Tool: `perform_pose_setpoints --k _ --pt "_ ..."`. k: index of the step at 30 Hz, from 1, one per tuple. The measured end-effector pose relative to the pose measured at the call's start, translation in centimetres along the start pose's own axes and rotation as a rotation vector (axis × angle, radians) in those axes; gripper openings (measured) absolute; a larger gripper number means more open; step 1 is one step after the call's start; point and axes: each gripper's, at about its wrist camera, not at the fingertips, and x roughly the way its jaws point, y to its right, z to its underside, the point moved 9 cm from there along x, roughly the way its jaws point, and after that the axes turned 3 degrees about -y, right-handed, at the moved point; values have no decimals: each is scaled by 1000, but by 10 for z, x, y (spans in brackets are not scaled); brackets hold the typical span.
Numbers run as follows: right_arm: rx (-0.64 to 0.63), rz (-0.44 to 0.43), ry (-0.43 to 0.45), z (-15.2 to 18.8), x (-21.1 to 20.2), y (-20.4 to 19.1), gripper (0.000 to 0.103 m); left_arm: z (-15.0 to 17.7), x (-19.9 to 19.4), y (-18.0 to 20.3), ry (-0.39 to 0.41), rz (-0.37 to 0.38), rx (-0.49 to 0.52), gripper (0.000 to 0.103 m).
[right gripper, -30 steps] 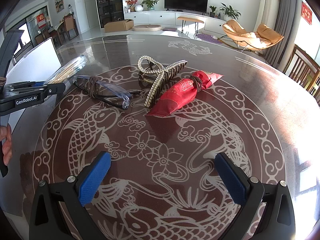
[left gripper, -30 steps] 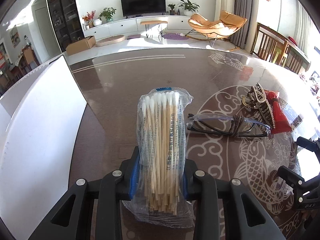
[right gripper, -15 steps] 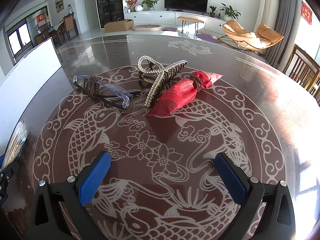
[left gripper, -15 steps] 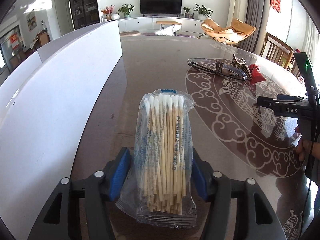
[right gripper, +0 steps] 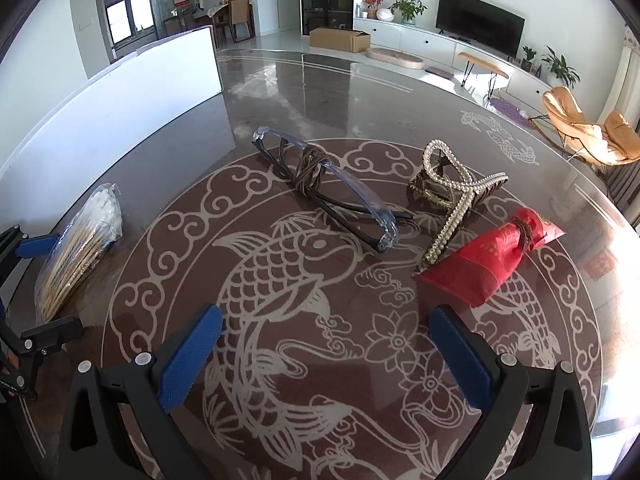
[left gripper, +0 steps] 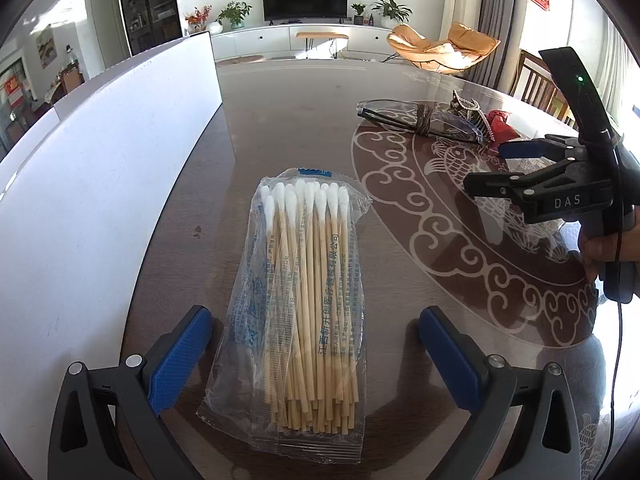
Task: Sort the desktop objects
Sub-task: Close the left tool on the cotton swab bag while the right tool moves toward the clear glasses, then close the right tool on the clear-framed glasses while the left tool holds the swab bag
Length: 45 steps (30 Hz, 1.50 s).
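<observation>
A clear bag of cotton swabs [left gripper: 304,300] lies flat on the dark table [left gripper: 280,128] beside a white board [left gripper: 100,180]. My left gripper [left gripper: 315,316] straddles the bag's lower half; its jaws are opening, and the blue pads stand clear of the bag on both sides. My right gripper [right gripper: 326,316] is open over the koi pattern with nothing between its fingers. Beyond it lie clear glasses bound with a brown cord [right gripper: 328,188], a pearl hair claw [right gripper: 456,192] and a red pouch [right gripper: 492,264]. The swab bag [right gripper: 80,240] shows at the far left in the right wrist view.
The white board [right gripper: 120,120] runs along the table's left side. A hand holds the right gripper [left gripper: 536,168] at the right of the left wrist view. Wooden chairs [left gripper: 536,84] stand past the far right edge of the table.
The left gripper carried the swab bag leftward to beside the white board, then opened wide and let it go on the table. The right gripper's view swung left, still open.
</observation>
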Motion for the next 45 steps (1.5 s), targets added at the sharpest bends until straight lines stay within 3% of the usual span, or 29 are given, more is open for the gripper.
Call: perform_pose_setpoints --k 6,12,15,16,17,19,23,30,33,36,38,41,45 --pt "-19 -13 -7 -35 28 17 103 0 0 -1 0 -3 -2 103" --pt "-74 -42 -14 -55 43 -2 101 -1 -2 -4 5 -20 -17 103" --pt "-66 -38 21 -63 39 -9 66 -1 -2 -4 7 -24 -14 103" --pt "-60 -37 28 -64 37 -10 44 -1 -2 -4 7 -24 -15 103" --pt "-58 -35 31 -63 35 -12 36 -1 -1 -4 6 -23 -16 103" --pt "-68 -27 27 -58 31 -19 30 -1 -1 -5 5 -22 -17 103" --pt "-47 -15 37 -29 14 -33 30 -1 -1 -5 5 -21 -17 103" --pt "-13 31 82 67 -48 -59 30 0 0 -6 3 -16 -20 103" --pt "-5 66 83 93 -64 -62 32 -1 0 -6 3 -16 -20 103" --pt "-12 101 83 97 -66 -58 46 -1 -1 -6 3 -16 -20 103" --pt "21 109 77 94 -65 -51 61 -1 0 -6 2 -16 -20 103" --pt "74 94 65 95 -63 -42 70 -1 0 -5 2 -16 -20 103" --pt "82 103 62 93 -62 -42 73 0 -1 -5 2 -16 -21 103"
